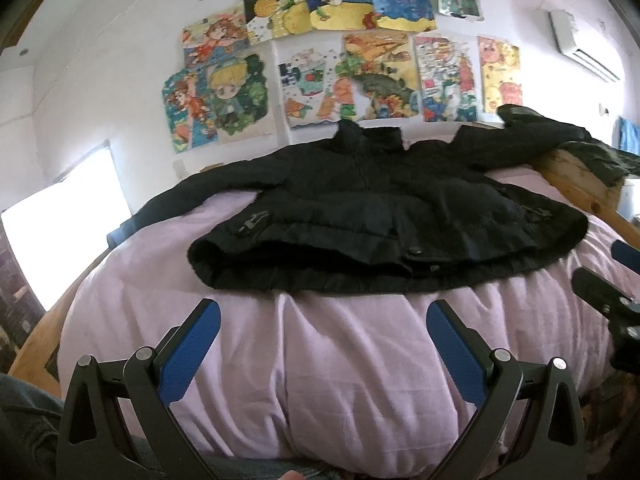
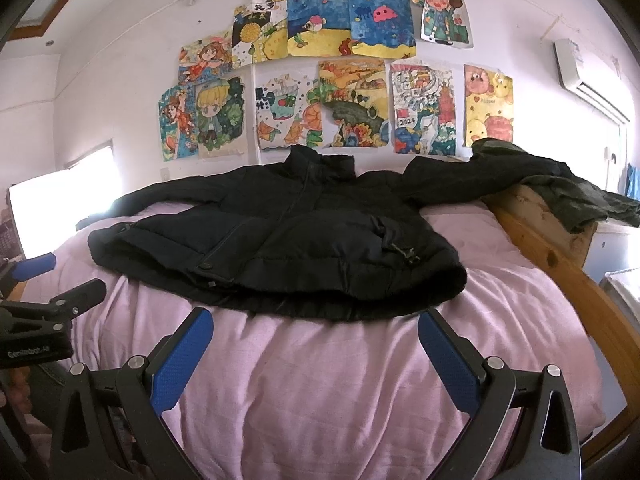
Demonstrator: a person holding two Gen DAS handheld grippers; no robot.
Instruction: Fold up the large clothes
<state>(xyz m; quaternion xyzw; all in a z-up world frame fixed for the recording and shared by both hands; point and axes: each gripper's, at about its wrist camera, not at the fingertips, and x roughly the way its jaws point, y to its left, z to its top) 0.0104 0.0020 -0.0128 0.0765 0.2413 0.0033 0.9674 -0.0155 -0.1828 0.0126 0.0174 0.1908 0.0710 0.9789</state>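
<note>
- Black jacket [image 1: 384, 216] is lying front-up on the pink bedspread [image 1: 352, 360], collar at 12 o'clock, hem nearest, sleeves spreading toward 9 and 3 o'clock.
- Left tool [image 1: 323, 344] is hovering released, empty, just short of the hem.
- Right tool [image 2: 316, 350] is likewise gaping, empty; neither appears clearly nearer.
- The jacket's long axis is running 9-to-3.
- Wooden bed frame [image 2: 560, 256] is bordering at 3 o'clock; drawings [image 2: 332, 76] are covering the wall.

On the wall above the bed, a child's painting [image 2: 425, 114] crowded with buildings carries a small white tag reading "2024". The black body of the left gripper [image 2: 34, 330], below and far left of that painting, bears white lettering, roughly "GenRobot.AI", partly blurred.
</note>
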